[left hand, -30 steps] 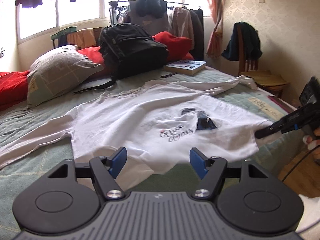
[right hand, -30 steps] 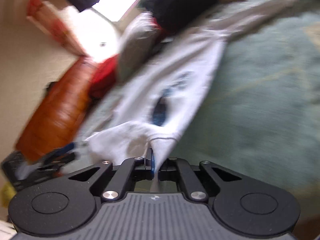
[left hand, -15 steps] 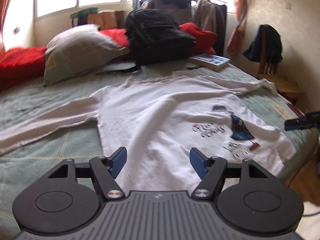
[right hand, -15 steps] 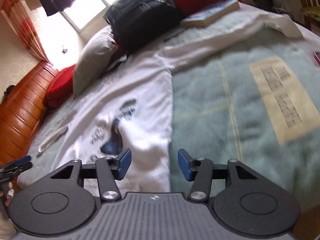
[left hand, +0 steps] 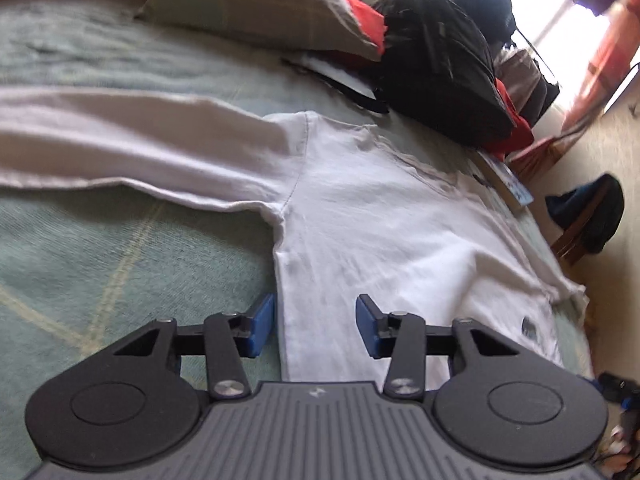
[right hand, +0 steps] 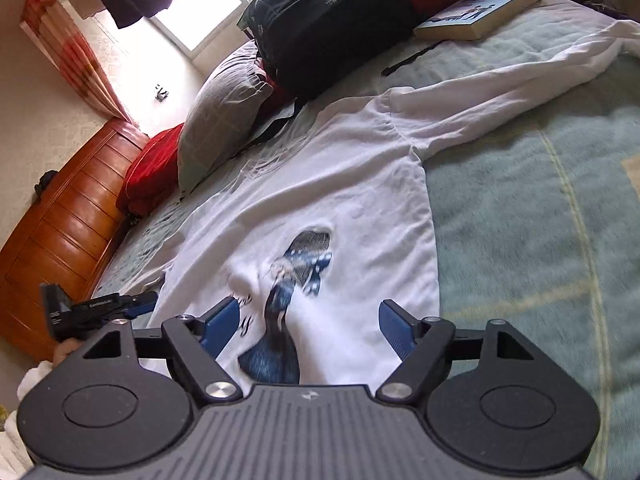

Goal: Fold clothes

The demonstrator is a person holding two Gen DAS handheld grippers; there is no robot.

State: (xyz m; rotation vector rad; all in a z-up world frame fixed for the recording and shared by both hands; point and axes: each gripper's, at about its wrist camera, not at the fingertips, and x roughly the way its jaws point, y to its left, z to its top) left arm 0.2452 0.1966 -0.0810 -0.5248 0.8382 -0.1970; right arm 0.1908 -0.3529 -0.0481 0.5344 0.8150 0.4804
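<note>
Left wrist: left gripper (left hand: 315, 326) closing, unclamped, straddling the side edge of the white shirt (left hand: 372, 216) flat on the bed (left hand: 100, 248), so pinch both layers; right wrist: right gripper (right hand: 309, 330) opening, released, hovering above hem print.

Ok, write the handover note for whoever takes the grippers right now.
Left gripper: closing, side edge of the shirt between its pads, not yet pinched.
Right gripper: opening over the hem by the print, holding nothing.
Shirt lies front up on the bed, both sleeves spread out.
Done: shirt laid out.
Left: every fold, sleeves first.
</note>
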